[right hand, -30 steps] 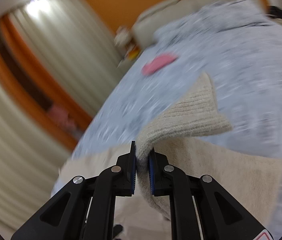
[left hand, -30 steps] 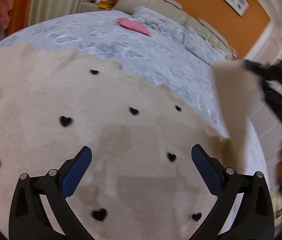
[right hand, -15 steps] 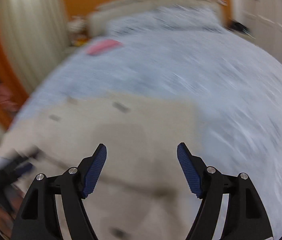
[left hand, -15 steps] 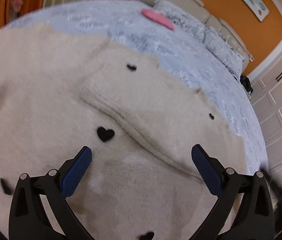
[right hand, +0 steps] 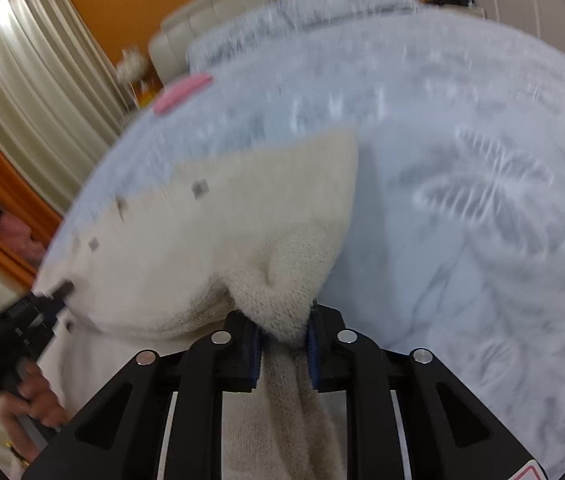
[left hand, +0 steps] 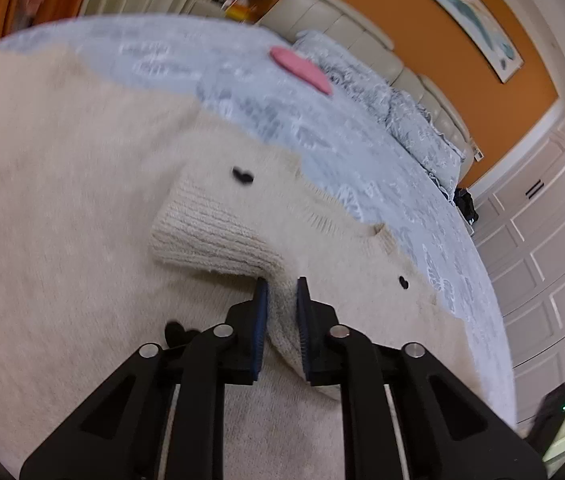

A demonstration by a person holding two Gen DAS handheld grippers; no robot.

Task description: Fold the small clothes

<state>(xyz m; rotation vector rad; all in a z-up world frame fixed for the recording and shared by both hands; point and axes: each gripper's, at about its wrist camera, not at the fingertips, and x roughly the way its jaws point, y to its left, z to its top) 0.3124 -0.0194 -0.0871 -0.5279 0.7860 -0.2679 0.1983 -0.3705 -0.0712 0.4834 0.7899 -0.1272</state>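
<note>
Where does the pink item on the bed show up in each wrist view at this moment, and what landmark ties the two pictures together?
Left wrist view: the pink item lies upper centre on the bedspread, beyond the cream sweater.
Right wrist view: it lies upper left, blurred, nearer the curtains.
Shared landmark: the cream headboard against the orange wall.

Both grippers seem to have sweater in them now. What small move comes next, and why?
Probably lift both grips together and carry the near edge toward the headboard. The left gripper is shut on the cream sweater by the folded-in sleeve cuff, and the right gripper pinches a bunched edge, so the fabric looks ready to fold over the bedspread.
</note>
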